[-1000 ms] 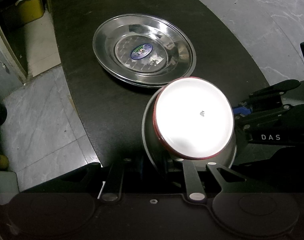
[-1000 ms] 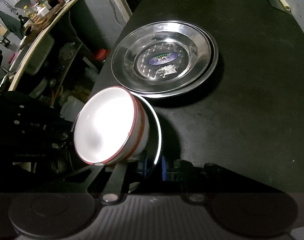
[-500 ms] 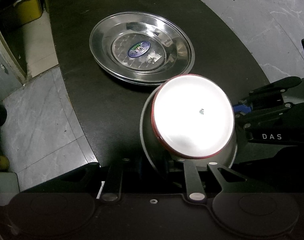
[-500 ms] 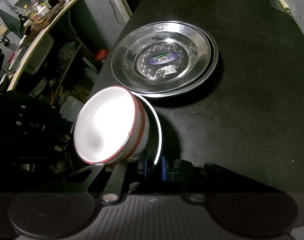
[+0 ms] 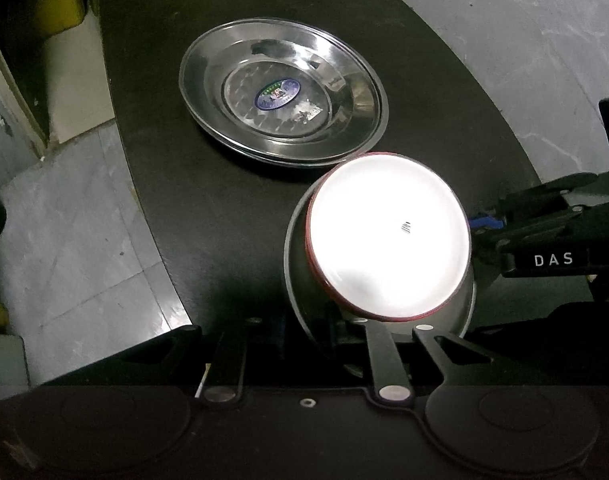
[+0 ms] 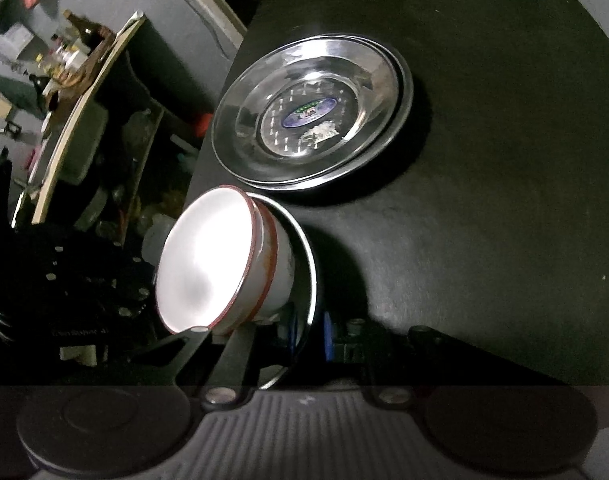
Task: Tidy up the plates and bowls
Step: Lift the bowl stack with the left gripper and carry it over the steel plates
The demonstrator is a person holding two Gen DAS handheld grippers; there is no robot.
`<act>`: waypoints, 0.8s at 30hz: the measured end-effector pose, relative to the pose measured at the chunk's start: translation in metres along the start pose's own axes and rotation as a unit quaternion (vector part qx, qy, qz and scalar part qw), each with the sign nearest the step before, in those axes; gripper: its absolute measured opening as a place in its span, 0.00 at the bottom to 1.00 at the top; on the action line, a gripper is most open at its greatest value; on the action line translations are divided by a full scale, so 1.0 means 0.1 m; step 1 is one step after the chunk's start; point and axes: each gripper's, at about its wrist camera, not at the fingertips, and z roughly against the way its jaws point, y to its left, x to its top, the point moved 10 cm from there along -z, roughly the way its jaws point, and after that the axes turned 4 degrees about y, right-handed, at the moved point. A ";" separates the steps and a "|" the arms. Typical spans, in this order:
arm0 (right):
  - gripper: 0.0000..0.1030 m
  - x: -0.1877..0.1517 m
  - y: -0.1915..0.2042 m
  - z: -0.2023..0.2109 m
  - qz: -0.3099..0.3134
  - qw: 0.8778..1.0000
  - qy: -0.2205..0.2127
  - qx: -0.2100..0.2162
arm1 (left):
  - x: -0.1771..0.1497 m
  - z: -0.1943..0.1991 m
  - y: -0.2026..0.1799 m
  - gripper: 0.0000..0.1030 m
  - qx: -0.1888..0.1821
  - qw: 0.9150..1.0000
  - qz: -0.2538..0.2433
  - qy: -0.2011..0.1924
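the bench is a dark, matt surface running from the near edge to the far end, with pale stone floor to its left and right. a stack of steel plates lies flat on the bench at mid distance; the rims of at least two plates are visible, and an oval blue label sits in the centre of the top plate. nearer than the stack, and apart from it, a single steel plate is held tilted on edge, its concave side facing left in the right wrist view. two white bowls with red rims, nested one in the other, rest inside this tilted plate, mouth turned the same way as the plate. the left gripper has its fingers clenched on the near rim of the tilted plate and bowls. the right gripper has its fingers clenched on the edge of the same plate, approaching from the right side; its black body marked "das" shows at the right of the left wrist view. a cluttered shelf stands beyond the left side of the bench.
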 end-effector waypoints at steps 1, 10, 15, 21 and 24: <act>0.14 0.00 -0.01 0.00 -0.006 1.000 -0.001 0.003 | 0.00 0.00 0.00 0.18 -0.002 1.000 0.003 0.001; 0.14 0.04 -0.07 0.06 -0.039 0.999 -0.019 0.022 | 0.05 0.06 -0.01 0.17 -0.013 1.000 0.016 -0.007; 0.14 0.05 -0.06 0.10 -0.044 0.998 -0.030 0.024 | 0.10 0.11 -0.01 0.17 -0.015 1.000 0.018 -0.013; 0.14 0.10 -0.06 0.17 -0.050 0.997 -0.044 0.028 | 0.15 0.17 -0.03 0.17 -0.016 0.999 0.019 -0.022; 0.14 0.12 -0.06 0.19 -0.050 0.997 -0.049 0.029 | 0.17 0.19 -0.03 0.17 -0.016 0.999 0.018 -0.026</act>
